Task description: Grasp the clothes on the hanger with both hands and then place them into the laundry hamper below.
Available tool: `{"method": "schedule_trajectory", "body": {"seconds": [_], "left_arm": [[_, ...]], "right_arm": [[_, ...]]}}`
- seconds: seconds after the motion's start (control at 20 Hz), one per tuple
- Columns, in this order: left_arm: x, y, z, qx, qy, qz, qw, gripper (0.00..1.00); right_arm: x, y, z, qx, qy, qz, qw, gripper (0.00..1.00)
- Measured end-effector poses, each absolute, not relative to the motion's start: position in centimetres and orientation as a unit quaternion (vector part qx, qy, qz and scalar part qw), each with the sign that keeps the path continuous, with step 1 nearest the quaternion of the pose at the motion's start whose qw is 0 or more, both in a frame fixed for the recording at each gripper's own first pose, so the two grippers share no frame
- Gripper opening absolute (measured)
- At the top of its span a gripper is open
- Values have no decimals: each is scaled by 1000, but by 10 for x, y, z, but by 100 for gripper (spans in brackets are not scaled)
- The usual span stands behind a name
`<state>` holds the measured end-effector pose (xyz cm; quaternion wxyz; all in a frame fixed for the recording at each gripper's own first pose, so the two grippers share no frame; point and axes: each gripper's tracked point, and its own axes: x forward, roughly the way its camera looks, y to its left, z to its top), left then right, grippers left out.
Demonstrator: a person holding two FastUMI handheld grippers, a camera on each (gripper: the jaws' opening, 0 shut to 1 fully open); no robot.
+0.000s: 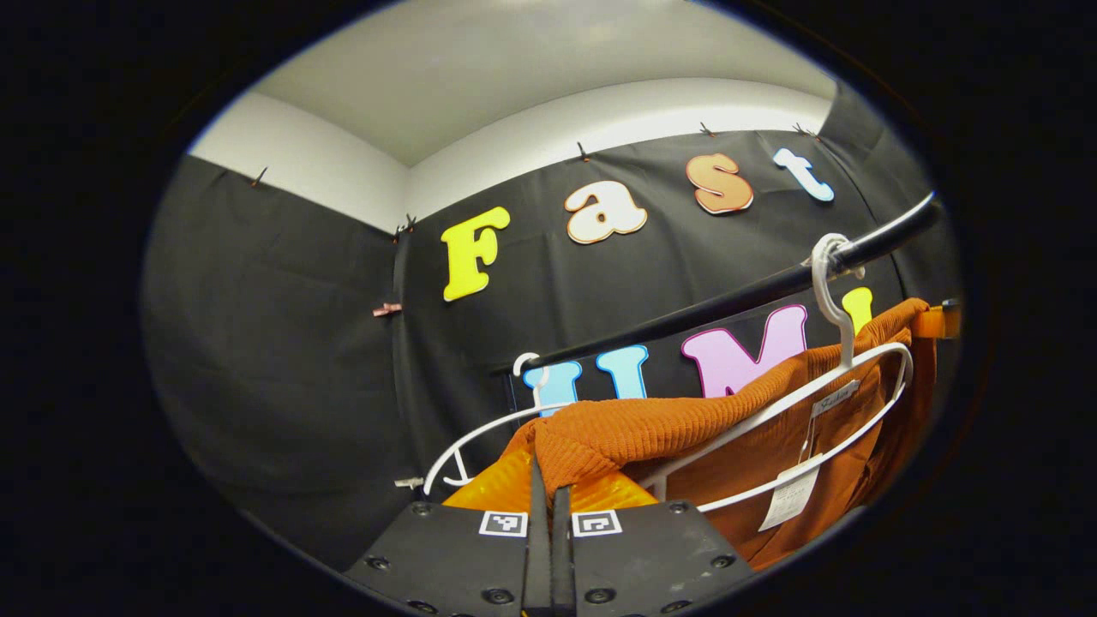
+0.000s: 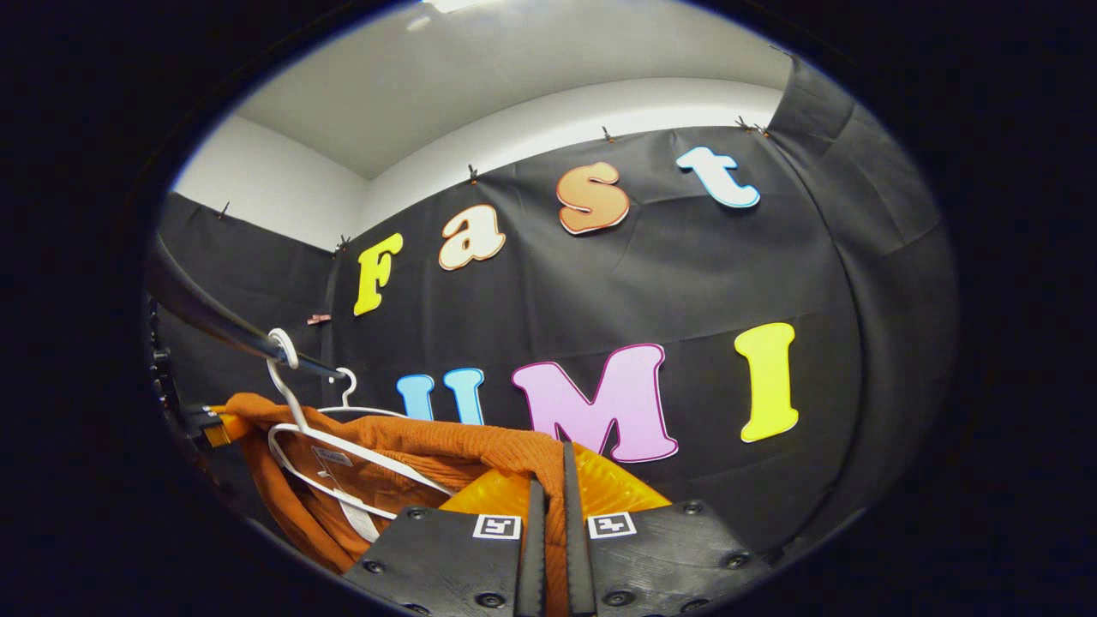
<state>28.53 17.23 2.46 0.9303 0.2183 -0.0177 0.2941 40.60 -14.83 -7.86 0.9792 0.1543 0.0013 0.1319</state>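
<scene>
An orange knit garment (image 1: 686,424) hangs over a white hanger (image 1: 844,343), which is hooked on a black rail (image 1: 754,296). In the left gripper view my left gripper (image 1: 548,482) is shut on a fold at one end of the knit. In the right gripper view my right gripper (image 2: 553,467) is shut on the opposite end of the same garment (image 2: 411,446), and cloth shows between its fingers. From there the hanger (image 2: 343,454) and the rail (image 2: 214,321) lie to the left. A white paper tag (image 1: 788,497) dangles inside the garment.
A second, bare white hanger (image 1: 480,433) hangs on the rail beside the garment; its hook (image 2: 345,381) shows behind the cloth. Black booth cloth closes off the back and sides, with white wall and ceiling above.
</scene>
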Motion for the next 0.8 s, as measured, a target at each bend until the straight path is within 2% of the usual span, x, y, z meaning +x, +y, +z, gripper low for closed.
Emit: {"method": "schedule_trajectory", "body": {"seconds": [0.2, 0.25, 0.3, 0.55, 0.6, 0.8], "left_arm": [[289, 208, 18, 195, 5, 281, 939, 5], [289, 218, 10, 189, 17, 281, 941, 5], [288, 229, 1, 183, 29, 284, 941, 5], [283, 250, -68, 100, 87, 289, 948, 5], [280, 249, -86, 82, 101, 293, 947, 5], [274, 214, -149, 68, 146, 279, 947, 5]], "right_arm": [[413, -125, -72, 156, 1, 166, 974, 9], [415, -119, -71, 150, 1, 175, 973, 14], [416, -111, -72, 143, 3, 185, 972, 9], [429, -87, -77, 131, 21, 209, 969, 10], [430, -85, -82, 135, 29, 207, 969, 14], [434, -104, -100, 126, 39, 164, 978, 14]]}}
